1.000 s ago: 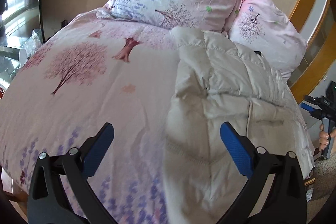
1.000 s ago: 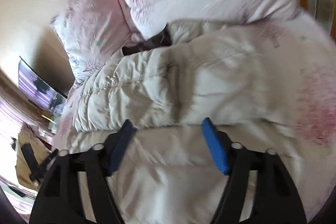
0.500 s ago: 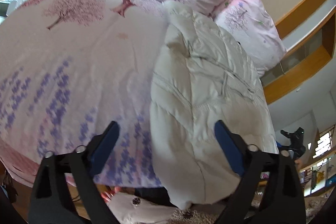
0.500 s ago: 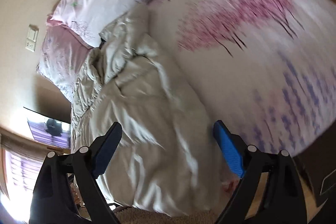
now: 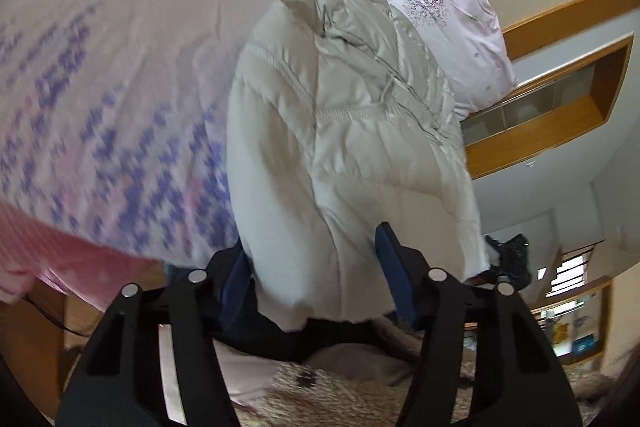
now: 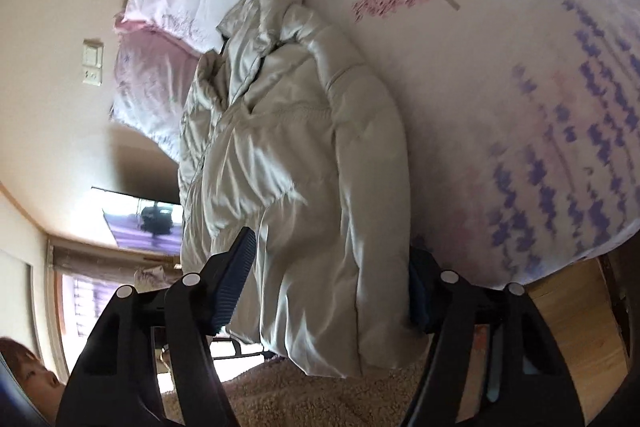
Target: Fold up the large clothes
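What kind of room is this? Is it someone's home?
Most likely a bedroom in a home. A bed with a pink tree-print duvet fills the view, matching pillows sit at its head, and a cream padded coat lies on it. A wall switch shows too.

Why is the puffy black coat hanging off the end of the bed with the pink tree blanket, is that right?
Nearly right, but the coat is cream-white, not black. Both wrist views show it pale and puffy, its bottom end hanging off the end of the bed, on the pink tree blanket, between each gripper's blue pads.
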A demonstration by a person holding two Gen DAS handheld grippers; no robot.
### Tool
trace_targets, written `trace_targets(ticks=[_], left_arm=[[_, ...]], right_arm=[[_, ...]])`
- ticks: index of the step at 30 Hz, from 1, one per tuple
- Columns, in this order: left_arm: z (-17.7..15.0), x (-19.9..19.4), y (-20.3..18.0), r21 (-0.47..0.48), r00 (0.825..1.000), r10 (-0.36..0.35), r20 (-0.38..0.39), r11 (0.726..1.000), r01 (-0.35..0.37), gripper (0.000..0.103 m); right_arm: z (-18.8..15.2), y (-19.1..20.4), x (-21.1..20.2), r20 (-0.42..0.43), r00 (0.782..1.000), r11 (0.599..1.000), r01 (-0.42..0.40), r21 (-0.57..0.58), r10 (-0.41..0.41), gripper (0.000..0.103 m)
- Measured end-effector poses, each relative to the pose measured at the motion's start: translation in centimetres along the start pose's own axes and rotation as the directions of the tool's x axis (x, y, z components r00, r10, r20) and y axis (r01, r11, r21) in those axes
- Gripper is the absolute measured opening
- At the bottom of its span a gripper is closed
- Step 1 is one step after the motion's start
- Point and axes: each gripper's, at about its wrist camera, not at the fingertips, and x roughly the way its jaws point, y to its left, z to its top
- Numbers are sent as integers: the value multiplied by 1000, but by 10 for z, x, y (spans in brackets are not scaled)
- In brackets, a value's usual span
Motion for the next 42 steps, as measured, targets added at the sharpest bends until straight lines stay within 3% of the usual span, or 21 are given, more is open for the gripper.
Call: trace_targets(ticks=[4,6,8,11,21,26,32,36,42], left_arm=[[-6,5,-3,-20,1000,-24,-5,1000,24,51],[-6,7,-5,-25,1000,-23,-2,999,23,47],[-5,8,-6,-35,1000,-15,5,999,16,33],[-3,4,-10,-19,1000,-3,31,1000,3,19],[21,-22,-33,47,988,-1,153,999,-6,12],[45,-34,-50,90,975,-9,224,996,-12,11],[82,-48,-86,187,939,6,343,980,-74,11],[114,-50,-111,234,910,42,413,960,-151,11],[174,-37,-136,247,889,80,450,946,-210,11]], right_arm=[[-6,3,10,-42,998,998,-55,-14,54,68],[-7,5,16,-59,996,998,-64,-21,63,63],[-8,7,21,-64,996,998,-58,-21,57,46],[-8,13,17,-35,998,997,-58,-50,57,33],[-5,64,-12,143,988,977,-25,-213,56,19],[1,98,-26,269,959,952,0,-306,87,18],[19,146,-34,406,908,911,78,-405,103,18],[35,169,-34,456,883,893,112,-436,112,18],[78,204,-19,502,859,888,145,-436,106,18]])
